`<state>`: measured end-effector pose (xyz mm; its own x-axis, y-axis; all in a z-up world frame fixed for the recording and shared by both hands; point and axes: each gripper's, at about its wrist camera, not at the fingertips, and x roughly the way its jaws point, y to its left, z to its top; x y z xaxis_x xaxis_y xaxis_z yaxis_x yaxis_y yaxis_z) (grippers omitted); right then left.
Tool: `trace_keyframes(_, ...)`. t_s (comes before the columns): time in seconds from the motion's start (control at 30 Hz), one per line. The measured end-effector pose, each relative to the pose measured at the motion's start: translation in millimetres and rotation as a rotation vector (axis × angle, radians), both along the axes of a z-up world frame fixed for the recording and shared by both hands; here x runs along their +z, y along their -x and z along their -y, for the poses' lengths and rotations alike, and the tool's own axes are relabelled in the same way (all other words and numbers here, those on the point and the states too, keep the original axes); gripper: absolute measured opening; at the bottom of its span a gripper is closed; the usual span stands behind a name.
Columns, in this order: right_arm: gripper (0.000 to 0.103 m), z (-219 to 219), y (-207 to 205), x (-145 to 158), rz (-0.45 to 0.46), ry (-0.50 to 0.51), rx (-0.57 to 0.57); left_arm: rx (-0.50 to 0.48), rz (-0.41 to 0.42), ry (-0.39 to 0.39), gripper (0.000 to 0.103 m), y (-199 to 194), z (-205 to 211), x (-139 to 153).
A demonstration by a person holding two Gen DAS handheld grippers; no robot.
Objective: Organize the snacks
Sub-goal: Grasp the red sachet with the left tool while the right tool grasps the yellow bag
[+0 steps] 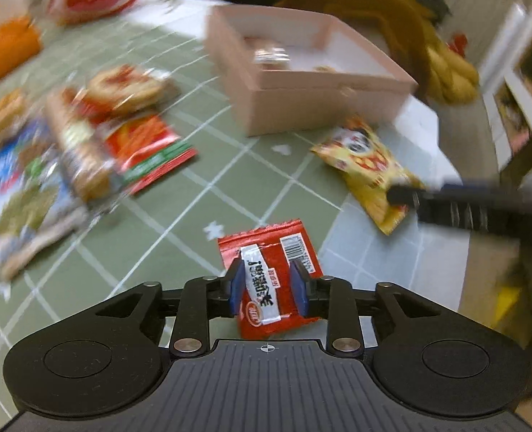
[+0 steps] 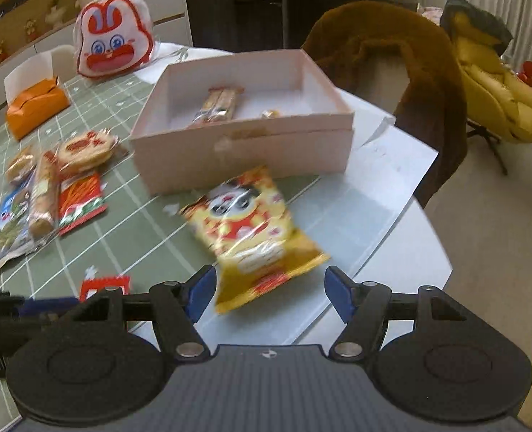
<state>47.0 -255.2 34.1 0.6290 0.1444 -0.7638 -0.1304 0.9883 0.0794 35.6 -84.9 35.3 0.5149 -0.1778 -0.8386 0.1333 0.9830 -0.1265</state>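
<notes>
A red snack packet (image 1: 269, 280) lies flat on the green checked tablecloth (image 1: 201, 165), just under my left gripper (image 1: 268, 288). The fingers stand apart over its face, and the packet reaches past both of them. In the right wrist view the same red packet (image 2: 104, 286) shows at the lower left. A yellow panda packet (image 2: 262, 237), blurred, has its near end between the spread fingers of my right gripper (image 2: 271, 288); no pad presses on it. From the left wrist view, the right gripper's fingertips (image 1: 402, 192) cross the yellow packet (image 1: 363, 165). Behind stands an open pink box (image 2: 244, 140) holding wrapped bars (image 2: 221, 102).
A heap of snack packets (image 2: 50, 187) lies at the left of the cloth. An orange pouch (image 2: 35, 108) and a rabbit-face bag (image 2: 114, 43) sit at the back left. A brown fur-covered chair (image 2: 409, 72) stands behind the box. The table edge (image 2: 427, 223) runs close on the right.
</notes>
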Motion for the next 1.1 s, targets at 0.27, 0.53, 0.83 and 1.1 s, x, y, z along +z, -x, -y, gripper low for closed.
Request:
trace_keyframes(0.27, 0.074, 11.7, -26.6, -1.3, -0.043, -0.035, 0.075, -0.026, 0.031, -0.004, 0.05, 3.6, -18.3, -5.5)
trace_keyframes(0.53, 0.082, 3.6, -56.6, -18.7, -0.134, -0.173, 0.116, -0.005, -0.004, 0.12, 0.044, 0.1, -35.1, -2.7)
trace_keyframes(0.83, 0.083, -5.6, -53.1, -19.3, -0.13, -0.127, 0.146, -0.143, 0.024, -0.045, 0.055, -1.4, 22.2, -5.8)
trace_keyframes(1.1, 0.086, -26.7, -51.8, -21.3, -0.131, 0.007, 0.194, -0.164, 0.072, -0.087, 0.058, 7.9, 17.5, -9.8)
